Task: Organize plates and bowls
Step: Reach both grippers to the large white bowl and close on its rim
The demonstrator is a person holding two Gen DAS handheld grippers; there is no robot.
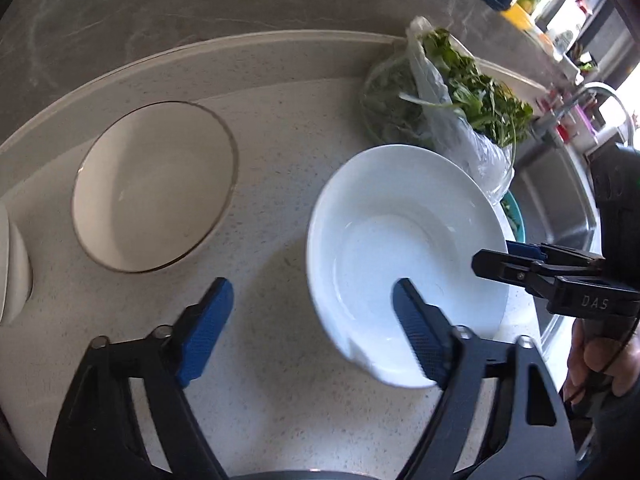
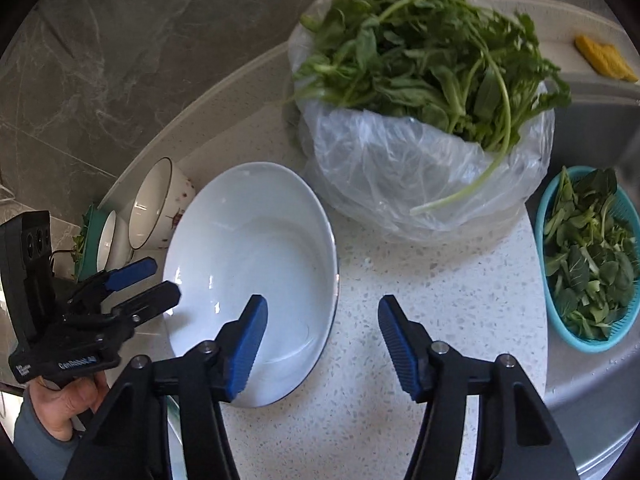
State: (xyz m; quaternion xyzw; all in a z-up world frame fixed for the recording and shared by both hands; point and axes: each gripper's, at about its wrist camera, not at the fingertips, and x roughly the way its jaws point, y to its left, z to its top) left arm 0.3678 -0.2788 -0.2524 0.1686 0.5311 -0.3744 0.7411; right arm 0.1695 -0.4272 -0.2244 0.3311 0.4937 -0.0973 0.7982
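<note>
A white deep plate (image 1: 404,256) (image 2: 248,256) lies on the speckled counter (image 1: 272,400). My left gripper (image 1: 312,332) (image 2: 160,282) is open and straddles the plate's left rim, one blue pad over the plate's inside and the other over the counter. My right gripper (image 2: 320,344) (image 1: 500,258) is open too and straddles the opposite rim, with its left finger over the plate's inside. Neither pair of pads presses on the plate. A cream bowl with a dark rim (image 1: 156,184) (image 2: 156,208) stands further left, and a smaller white bowl (image 2: 108,244) beside it.
A clear bag of leafy greens (image 1: 460,92) (image 2: 420,120) stands right behind the plate. A teal basket of leaves (image 2: 584,260) sits at the edge of the steel sink (image 1: 560,200). A yellow sponge (image 2: 604,58) lies at the back. The grey marble wall (image 1: 200,0) bounds the counter.
</note>
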